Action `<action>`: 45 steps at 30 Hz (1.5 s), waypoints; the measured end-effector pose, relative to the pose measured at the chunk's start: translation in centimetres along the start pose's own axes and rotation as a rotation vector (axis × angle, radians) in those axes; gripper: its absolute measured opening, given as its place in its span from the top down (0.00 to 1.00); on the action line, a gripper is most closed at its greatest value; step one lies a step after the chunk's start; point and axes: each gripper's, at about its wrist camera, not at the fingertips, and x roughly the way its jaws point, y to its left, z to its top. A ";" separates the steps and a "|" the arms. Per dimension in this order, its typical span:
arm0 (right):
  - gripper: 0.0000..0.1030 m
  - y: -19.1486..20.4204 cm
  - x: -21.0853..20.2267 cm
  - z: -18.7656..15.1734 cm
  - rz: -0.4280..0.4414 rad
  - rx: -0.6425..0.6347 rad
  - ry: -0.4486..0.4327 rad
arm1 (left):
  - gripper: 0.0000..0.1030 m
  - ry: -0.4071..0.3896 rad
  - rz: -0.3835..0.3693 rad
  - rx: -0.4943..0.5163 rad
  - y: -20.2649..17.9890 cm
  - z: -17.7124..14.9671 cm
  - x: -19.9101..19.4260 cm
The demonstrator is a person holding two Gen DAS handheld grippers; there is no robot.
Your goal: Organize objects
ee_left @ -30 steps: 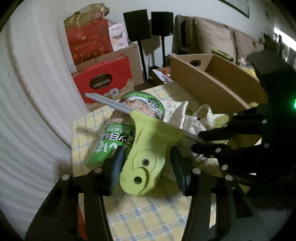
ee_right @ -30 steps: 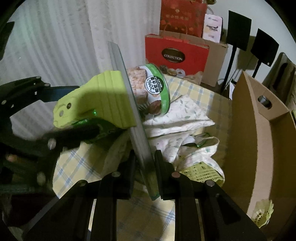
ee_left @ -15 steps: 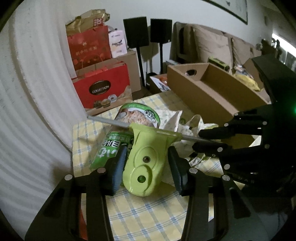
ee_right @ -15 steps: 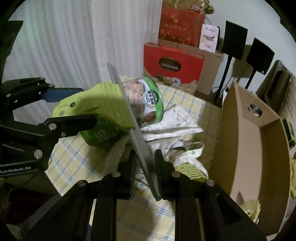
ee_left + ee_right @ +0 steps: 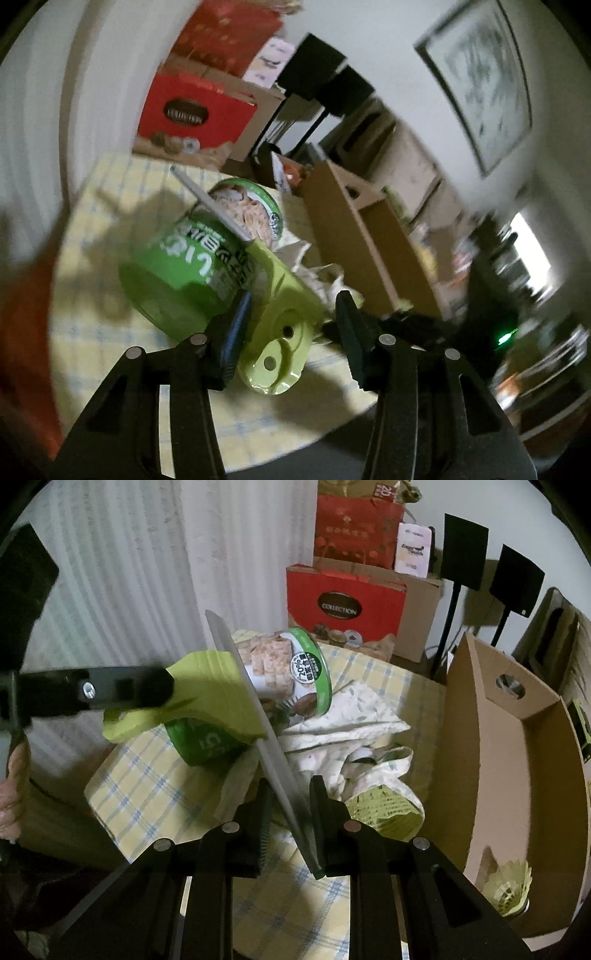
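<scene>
A tool with a lime-green handle (image 5: pixel 280 325) and a long grey blade (image 5: pixel 258 720) hangs above the table, held at both ends. My left gripper (image 5: pixel 291 332) has its jaws around the green handle; the handle touches the left finger and a gap shows at the right finger. My right gripper (image 5: pixel 290 812) is shut on the blade's lower end. A green-labelled can (image 5: pixel 295 672) lies on its side on the yellow checked cloth (image 5: pixel 147 797), behind the tool. It also shows in the left wrist view (image 5: pixel 192 266).
An open cardboard box (image 5: pixel 517 775) stands right of the table, with a yellow shuttlecock (image 5: pixel 506 890) inside. A crumpled white cloth bag (image 5: pixel 351 746) lies beside the can. Red gift boxes (image 5: pixel 343 602), speakers on stands and a white curtain stand behind.
The left gripper has rolled and swung, so its view is tilted and blurred. The tool has lifted a little with both grippers. The can and cloth have not moved.
</scene>
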 end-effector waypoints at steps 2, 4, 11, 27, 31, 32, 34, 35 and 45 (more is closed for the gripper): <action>0.81 -0.1 0.0 -0.1 0.006 0.009 -0.001 | 0.64 -0.014 -0.060 -0.070 1.1 -0.1 -0.4; 0.81 -0.2 0.0 -0.3 0.016 0.017 0.001 | 0.65 -0.022 -0.109 -0.117 2.0 -0.1 -0.6; 0.83 -0.5 -0.2 -0.5 0.067 0.075 -0.014 | 0.65 0.008 -0.274 -0.241 3.7 -0.7 0.0; 0.85 0.7 -0.6 -0.7 0.031 0.035 -0.021 | 0.88 -0.033 -0.218 -0.231 2.8 -0.3 0.0; 0.85 0.2 -1.3 -0.6 0.038 0.053 -0.045 | 0.89 -0.039 -0.243 -0.194 1.2 0.1 -0.5; 0.85 0.1 -1.6 -0.5 0.039 0.056 -0.051 | 0.89 -0.040 -0.249 -0.183 0.7 0.3 -0.6; 0.86 -0.3 -2.3 -0.3 0.039 0.065 -0.065 | 0.89 -0.041 -0.260 -0.160 -0.5 0.8 -0.7; 0.86 -0.5 -2.7 -0.2 0.038 0.070 -0.073 | 0.89 -0.041 -0.262 -0.151 -1.0 1.0 -0.8; 0.86 -4.8 -6.1 0.0 0.014 0.158 -0.114 | 0.90 -0.002 -0.308 -0.103 -6.4 3.2 1.7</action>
